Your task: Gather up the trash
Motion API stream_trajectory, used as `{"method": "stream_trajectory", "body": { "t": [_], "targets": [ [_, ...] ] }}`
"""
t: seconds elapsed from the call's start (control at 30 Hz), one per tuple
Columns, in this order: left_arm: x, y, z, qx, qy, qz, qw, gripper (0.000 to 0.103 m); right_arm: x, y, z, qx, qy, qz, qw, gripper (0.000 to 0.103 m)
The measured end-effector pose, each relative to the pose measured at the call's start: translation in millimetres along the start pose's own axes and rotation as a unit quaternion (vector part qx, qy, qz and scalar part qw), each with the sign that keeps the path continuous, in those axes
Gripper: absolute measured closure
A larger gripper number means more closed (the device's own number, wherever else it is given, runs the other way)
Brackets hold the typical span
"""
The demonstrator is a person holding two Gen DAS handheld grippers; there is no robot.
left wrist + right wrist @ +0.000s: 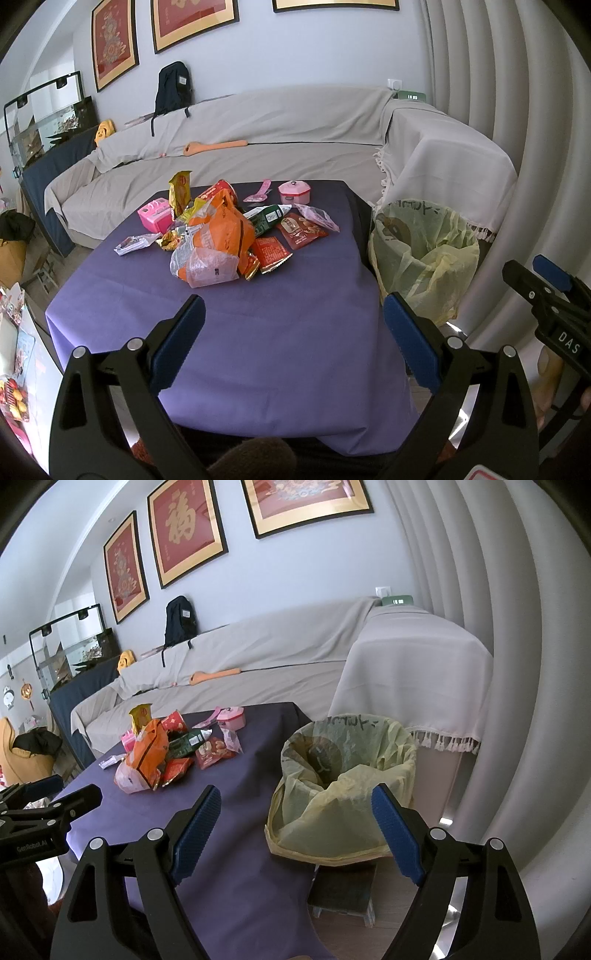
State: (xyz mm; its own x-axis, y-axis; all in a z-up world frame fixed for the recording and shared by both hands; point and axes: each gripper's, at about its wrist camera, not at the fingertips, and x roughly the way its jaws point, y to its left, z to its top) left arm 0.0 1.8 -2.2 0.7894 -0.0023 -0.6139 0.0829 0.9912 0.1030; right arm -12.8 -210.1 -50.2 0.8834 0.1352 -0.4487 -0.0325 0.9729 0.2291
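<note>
A heap of snack wrappers [221, 236] [155, 753], topped by an orange bag, lies in the middle of the purple-clothed table [258, 332] [229, 812]. A bin lined with a yellow-green bag [421, 254] [343, 775] stands off the table's right side. My left gripper [291, 332] hangs open over the near part of the table, well short of the heap, holding nothing. My right gripper [295, 823] is open and empty, spanning the table's right edge and the bin. Each gripper shows at the edge of the other's view, the right one [546, 280] and the left one [55, 797].
Pink toys sit behind and left of the heap: a lidded pot [294, 192], a small appliance [157, 218], a pink spoon [258, 192]. A grey-covered sofa [258, 122] runs behind the table, white curtains [517, 110] hang right, and a small stool [343, 890] supports the bin.
</note>
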Motion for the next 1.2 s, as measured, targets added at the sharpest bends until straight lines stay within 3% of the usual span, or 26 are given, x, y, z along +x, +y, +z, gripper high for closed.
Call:
{"method": "stream_trajectory", "body": {
  "t": [0.33,0.53,0.77,1.0,1.2],
  "targets": [
    [1,3,0,-0.005,0.002,-0.001,1.0,0.011,1,1,0,-0.001,0.001,-0.001,1.0,0.023],
    [8,23,6,-0.035,0.004,-0.013,0.9993,0.011,6,-2,1,-0.002,0.004,-0.004,1.0,0.023],
    [37,70,20,-0.081,0.016,-0.045,0.9955,0.011,32,9,16,-0.024,0.013,0.004,1.0,0.023],
    [81,140,27,-0.118,0.004,0.009,0.993,0.011,75,53,29,-0.077,0.045,0.035,0.995,0.023],
    [109,183,27,-0.137,0.008,0.005,0.9905,0.009,116,103,35,-0.133,0.07,0.053,0.987,0.023]
  ]
}}
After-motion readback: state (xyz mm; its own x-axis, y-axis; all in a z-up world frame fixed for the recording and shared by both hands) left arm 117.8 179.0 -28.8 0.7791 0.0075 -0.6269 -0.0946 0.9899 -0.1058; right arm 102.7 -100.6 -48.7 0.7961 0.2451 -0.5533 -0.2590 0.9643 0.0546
